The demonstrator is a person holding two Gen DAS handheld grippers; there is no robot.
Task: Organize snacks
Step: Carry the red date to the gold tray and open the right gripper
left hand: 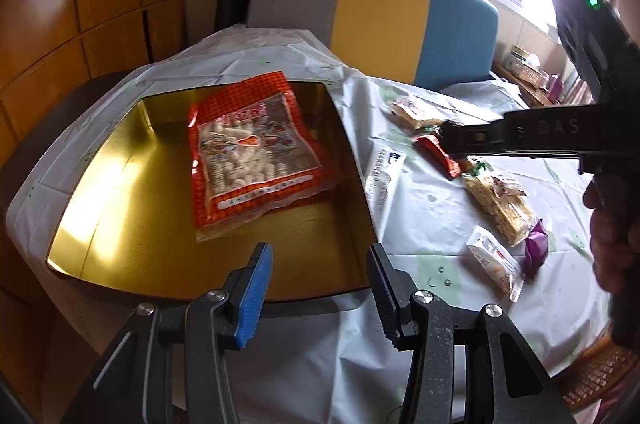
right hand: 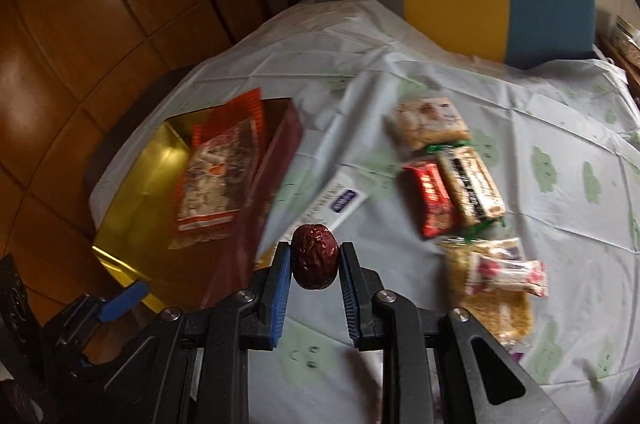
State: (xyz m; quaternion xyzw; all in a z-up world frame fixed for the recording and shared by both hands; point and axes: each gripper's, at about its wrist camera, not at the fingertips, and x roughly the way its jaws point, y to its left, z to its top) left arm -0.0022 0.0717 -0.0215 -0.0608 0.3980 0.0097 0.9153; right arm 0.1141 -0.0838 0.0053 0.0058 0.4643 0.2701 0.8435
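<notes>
Here, right claw (right hand: pixel 315 266) pinching a wrinkled red date (right hand: pixel 314 261) between its blue pads, raised above the cloth-covered desk (right hand: pixel 560 128). Left claw (left hand: pixel 320 294) spread with nothing between its jaws, hanging over the near rim of the gold-lined box (left hand: pixel 120 208). Inside that box, an orange bag of white snacks (left hand: pixel 248 152). On the cloth right of the box, several small wrapped snacks (right hand: pixel 452 176).

So my right gripper (right hand: pixel 315 264) has a wrinkly dried red date (right hand: pixel 314 261) pinched between its blue pads, hanging over the pale tablecloth (right hand: pixel 560 128). Off to the left sits the gold-lined box (right hand: pixel 132 200) with an orange snack bag (right hand: pixel 218 180) in it. Loose wrapped snacks (right hand: pixel 460 180) are scattered to the right, all a bit blurry.
</notes>
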